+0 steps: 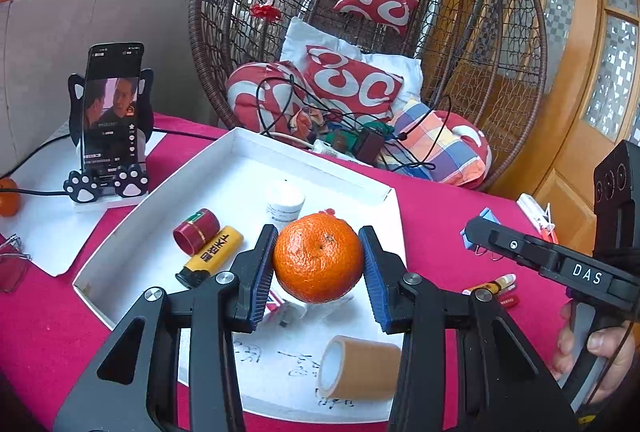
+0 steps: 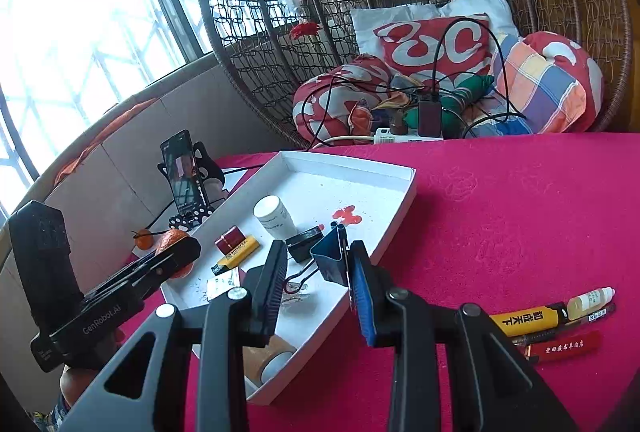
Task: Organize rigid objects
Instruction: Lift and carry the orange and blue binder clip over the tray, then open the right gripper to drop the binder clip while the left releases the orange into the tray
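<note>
My left gripper [image 1: 319,264] is shut on an orange mandarin [image 1: 318,258] and holds it above the white tray [image 1: 120,232]. In the tray lie a yellow lighter [image 1: 212,256], a red cylinder [image 1: 196,232], a white bottle [image 1: 285,206] and a brown tape roll [image 1: 358,368]. My right gripper [image 2: 318,288] holds a blue binder clip [image 2: 331,258] against its right pad, over the tray's right edge [image 2: 396,220]; its jaws stand apart. A black binder clip [image 2: 305,243] lies in the tray beside it.
On the pink cloth right of the tray lie a yellow lighter [image 2: 524,318], a red lighter [image 2: 564,346], a small dropper bottle [image 2: 590,298] and a pen. A phone on a cat stand [image 1: 110,120] stands left, with a mandarin [image 1: 8,196]. A wicker chair [image 1: 360,32] with cushions stands behind.
</note>
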Tool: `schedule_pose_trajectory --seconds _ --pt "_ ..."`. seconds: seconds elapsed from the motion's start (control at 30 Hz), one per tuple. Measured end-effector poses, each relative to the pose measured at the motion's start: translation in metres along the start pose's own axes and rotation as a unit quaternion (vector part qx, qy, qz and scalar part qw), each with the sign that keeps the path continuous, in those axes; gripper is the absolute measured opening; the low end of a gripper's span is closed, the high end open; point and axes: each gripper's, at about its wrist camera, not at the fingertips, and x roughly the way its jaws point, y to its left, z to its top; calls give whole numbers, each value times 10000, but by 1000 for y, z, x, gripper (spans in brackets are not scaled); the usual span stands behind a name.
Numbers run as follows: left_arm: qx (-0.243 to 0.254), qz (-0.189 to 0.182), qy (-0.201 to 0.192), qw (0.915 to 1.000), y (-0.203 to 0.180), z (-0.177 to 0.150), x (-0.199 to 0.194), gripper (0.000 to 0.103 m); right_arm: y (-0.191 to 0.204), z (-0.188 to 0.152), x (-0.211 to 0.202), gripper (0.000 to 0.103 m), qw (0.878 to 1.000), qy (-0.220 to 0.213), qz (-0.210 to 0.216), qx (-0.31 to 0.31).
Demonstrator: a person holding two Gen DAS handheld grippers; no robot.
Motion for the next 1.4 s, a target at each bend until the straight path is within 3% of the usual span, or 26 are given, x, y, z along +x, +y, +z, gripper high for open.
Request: schedule_pose_trajectory --seconds 0.33,0.8,0.87,0.9,0.93,0.97,1.0,1.07,1.1,1.4 --pt "-319 569 237 9976 40 -6 15 41 21 7 62 31 9984 518 216 -25" --pt "-588 661 461 9950 54 -13 24 41 42 -6 111 33 9971 727 236 -65" --pt "-606 703 426 9948 55 -13 22 41 43 -9 106 44 9980 590 37 -201" --pt "-595 728 393 9948 55 -12 21 41 43 -10 102 59 9985 511 2 -219" --pt "-583 779 355 9946 54 -12 20 45 42 -11 98 78 9989 436 -3 -194" --pt "-579 800 301 9947 53 -12 19 63 41 -11 93 86 9992 356 -18 -159" --pt "-578 838 228 9945 51 -12 17 87 40 -12 87 90 9996 267 -30 -133" --pt "-616 986 -9 9932 51 -11 12 103 38 -14 73 94 9999 58 -4 -81" --pt "-613 997 -53 9931 51 -10 10 103 37 -15 65 103 10000 -53 -30 -60" --pt "-522 888 -220 9944 39 -6 2 103 40 -27 -12 103 9925 -1159 -292 -257"
